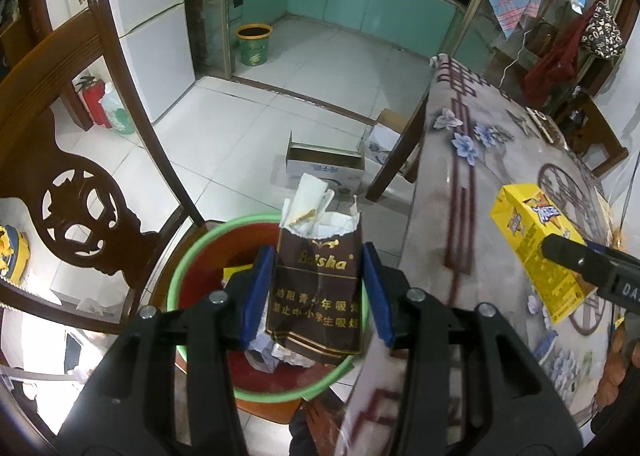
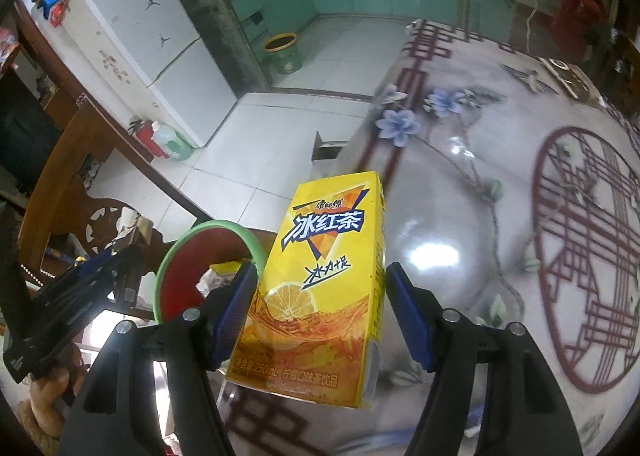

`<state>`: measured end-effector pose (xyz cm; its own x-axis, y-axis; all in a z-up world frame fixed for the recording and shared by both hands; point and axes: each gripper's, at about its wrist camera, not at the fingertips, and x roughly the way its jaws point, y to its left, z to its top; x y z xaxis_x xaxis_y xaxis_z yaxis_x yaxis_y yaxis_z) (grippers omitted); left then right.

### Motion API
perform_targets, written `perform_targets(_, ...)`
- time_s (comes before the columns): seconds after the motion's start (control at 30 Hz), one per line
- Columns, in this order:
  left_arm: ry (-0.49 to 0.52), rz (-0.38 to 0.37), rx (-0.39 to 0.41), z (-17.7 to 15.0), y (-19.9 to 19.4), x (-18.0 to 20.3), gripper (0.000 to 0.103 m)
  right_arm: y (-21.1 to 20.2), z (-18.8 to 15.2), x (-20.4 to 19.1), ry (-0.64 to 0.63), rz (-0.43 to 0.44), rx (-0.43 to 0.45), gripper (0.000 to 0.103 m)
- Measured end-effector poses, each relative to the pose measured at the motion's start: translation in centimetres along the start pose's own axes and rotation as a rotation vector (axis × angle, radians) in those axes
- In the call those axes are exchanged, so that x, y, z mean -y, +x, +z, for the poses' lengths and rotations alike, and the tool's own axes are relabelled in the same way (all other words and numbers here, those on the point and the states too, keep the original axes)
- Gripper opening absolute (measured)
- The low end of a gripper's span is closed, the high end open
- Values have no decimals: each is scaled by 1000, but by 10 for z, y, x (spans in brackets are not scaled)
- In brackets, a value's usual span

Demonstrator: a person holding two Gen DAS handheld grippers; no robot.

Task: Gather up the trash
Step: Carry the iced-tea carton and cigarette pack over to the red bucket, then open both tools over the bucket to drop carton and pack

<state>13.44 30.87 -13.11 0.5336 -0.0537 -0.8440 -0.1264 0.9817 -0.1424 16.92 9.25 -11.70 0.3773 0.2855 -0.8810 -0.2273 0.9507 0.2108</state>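
My left gripper (image 1: 318, 256) is shut on a torn brown cigarette pack (image 1: 316, 288) stuffed with white paper. It hangs over a red basin with a green rim (image 1: 176, 276) that holds crumpled paper and a yellow scrap. At the right of this view a yellow carton (image 1: 532, 240) hangs in the right gripper's black finger. In the right wrist view my right gripper (image 2: 322, 270) is shut on that yellow iced tea carton (image 2: 320, 276), above the table's edge. The basin (image 2: 212, 226) lies to its left, with the left gripper (image 2: 120, 256) and the brown pack beyond it.
The basin rests on a carved wooden chair (image 1: 80, 196) beside a table with a flowered glossy cloth (image 2: 460, 176). Open cardboard boxes (image 1: 324, 168) stand on the tiled floor near a table leg. Farther off are a green bucket (image 1: 254, 44), a fridge and a fire extinguisher (image 1: 94, 100).
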Motion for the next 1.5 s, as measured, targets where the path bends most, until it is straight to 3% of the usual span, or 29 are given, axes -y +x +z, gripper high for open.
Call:
perform_targets(0.33,-40,21,-20,13,16,-30,43,31,19,-46,-78,35,-42,64)
perform_targets(0.97,-122,93,-56,3,22,-89,44,93,2,-123,-238,144,-196,65)
perform_targets(1.0,-123,94,-57,1,22,-90,45,95,1,-125,-245,157,-204,66)
perform_targets(1.03,-124,92,-58,0,22,-90,46,96,-1,-127,-256,163,-209,73)
perform_targets(1.07,-124,90,-59,0,22,-89,46,95,-3,-128,-264,152,-206,81)
perform_targets(1.17,-118,82,-60,-3,21,-85,48,89,-3,-124,-257,138,-179,83)
perform_targets(1.27,-107,77,-51,-4,18,-76,58,79,-2,-108,-225,111,-144,86)
perform_targets(1.5,-45,53,17,-3,0,-26,74,31,-5,-43,-118,34,-19,91)
